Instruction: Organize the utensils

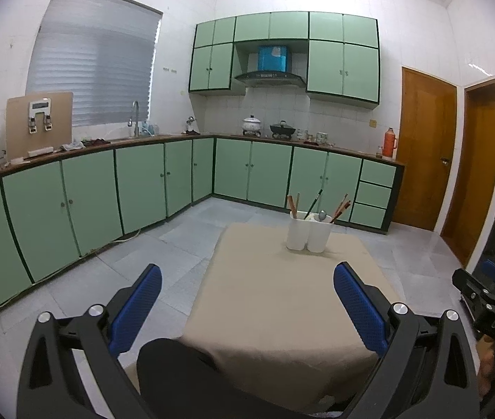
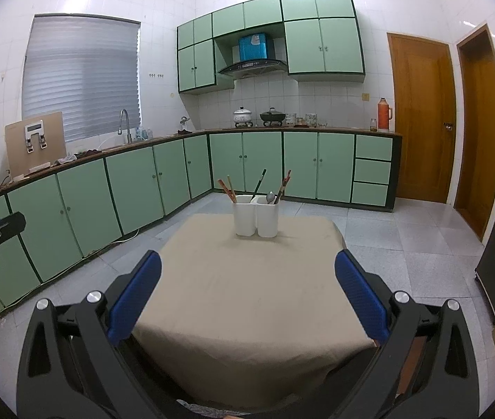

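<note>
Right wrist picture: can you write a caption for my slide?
Open right tongs face a white two-cup holder of chopsticks and a spoon on a beige table.

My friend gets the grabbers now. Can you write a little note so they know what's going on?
Left gripper: open, holding nothing.
Right gripper: open, holding nothing.
Both hang over the near edge of the table.
The white holder stands at the far end, with chopsticks and a spoon in it.
No loose utensils show on the cloth, so sorting looks done. What is left cannot be told from here.
</note>
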Demonstrator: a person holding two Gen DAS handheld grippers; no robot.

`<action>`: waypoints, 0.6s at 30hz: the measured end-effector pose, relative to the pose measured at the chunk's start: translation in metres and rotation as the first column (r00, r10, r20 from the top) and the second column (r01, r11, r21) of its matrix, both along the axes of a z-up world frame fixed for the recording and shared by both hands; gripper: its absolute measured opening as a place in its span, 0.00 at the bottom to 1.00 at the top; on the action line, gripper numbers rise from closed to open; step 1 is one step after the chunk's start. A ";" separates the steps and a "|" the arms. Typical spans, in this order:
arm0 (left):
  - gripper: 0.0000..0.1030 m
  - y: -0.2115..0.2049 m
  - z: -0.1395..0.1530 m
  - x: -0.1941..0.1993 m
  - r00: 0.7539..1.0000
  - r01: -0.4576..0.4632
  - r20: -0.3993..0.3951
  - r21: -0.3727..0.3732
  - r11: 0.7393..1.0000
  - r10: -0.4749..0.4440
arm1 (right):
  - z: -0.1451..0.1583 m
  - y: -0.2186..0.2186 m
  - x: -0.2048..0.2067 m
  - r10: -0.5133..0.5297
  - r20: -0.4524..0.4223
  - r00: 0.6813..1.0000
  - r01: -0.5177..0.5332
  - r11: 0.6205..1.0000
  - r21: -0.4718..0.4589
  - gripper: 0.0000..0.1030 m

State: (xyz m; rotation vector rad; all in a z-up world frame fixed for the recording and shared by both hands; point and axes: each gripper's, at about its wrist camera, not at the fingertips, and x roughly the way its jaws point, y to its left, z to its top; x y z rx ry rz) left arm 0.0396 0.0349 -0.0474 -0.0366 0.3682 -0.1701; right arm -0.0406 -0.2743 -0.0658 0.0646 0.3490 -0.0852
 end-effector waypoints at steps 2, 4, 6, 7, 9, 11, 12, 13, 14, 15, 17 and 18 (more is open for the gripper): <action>0.94 0.001 0.002 -0.002 1.000 -0.011 0.011 0.006 1.000 0.011 | 0.000 0.000 -0.001 0.000 0.001 1.000 0.000 1.000 0.002 0.94; 0.94 0.001 0.002 -0.004 1.000 -0.016 0.017 0.011 1.000 0.015 | 0.000 -0.001 -0.002 -0.003 0.002 1.000 0.003 1.000 0.003 0.94; 0.94 0.001 0.004 -0.006 0.999 -0.021 0.025 0.016 1.000 0.020 | 0.000 -0.001 -0.004 -0.005 0.006 1.000 0.005 1.000 0.003 0.94; 0.94 0.001 0.004 -0.007 0.999 -0.023 0.029 0.017 1.000 0.022 | 0.000 -0.002 -0.005 -0.007 0.008 1.000 0.007 1.000 0.003 0.94; 0.94 0.002 0.005 -0.008 0.999 -0.023 0.035 0.016 1.000 0.023 | 0.002 -0.004 -0.006 -0.011 0.014 1.000 0.011 1.000 0.005 0.94; 0.94 0.001 0.005 -0.010 0.999 -0.024 0.039 0.016 1.000 0.024 | 0.004 -0.004 -0.008 -0.015 0.022 1.000 0.015 1.000 0.005 0.94; 0.94 0.001 0.005 -0.009 0.999 -0.024 0.039 0.016 1.000 0.023 | 0.004 -0.003 -0.009 -0.018 0.027 0.999 0.018 1.000 0.000 0.94; 0.94 0.001 0.005 -0.010 0.999 -0.022 0.040 0.016 1.000 0.021 | 0.005 -0.003 -0.010 -0.021 0.030 0.999 0.021 1.000 -0.005 0.94; 0.94 0.001 0.005 -0.010 0.999 -0.021 0.042 0.018 1.000 0.021 | 0.005 -0.002 -0.010 -0.023 0.033 0.999 0.023 1.000 -0.009 0.94; 0.94 0.000 0.005 -0.010 0.999 -0.024 0.043 0.019 1.000 0.023 | 0.005 -0.002 -0.011 -0.024 0.034 0.999 0.025 1.000 -0.009 0.94; 0.94 0.000 0.005 -0.011 0.999 -0.024 0.045 0.018 1.000 0.023 | 0.005 -0.003 -0.011 -0.025 0.032 0.999 0.025 1.000 -0.006 0.94; 0.94 0.001 0.005 -0.012 0.999 -0.025 0.045 0.017 1.000 0.025 | 0.005 -0.003 -0.012 -0.026 0.034 0.999 0.026 1.000 -0.004 0.94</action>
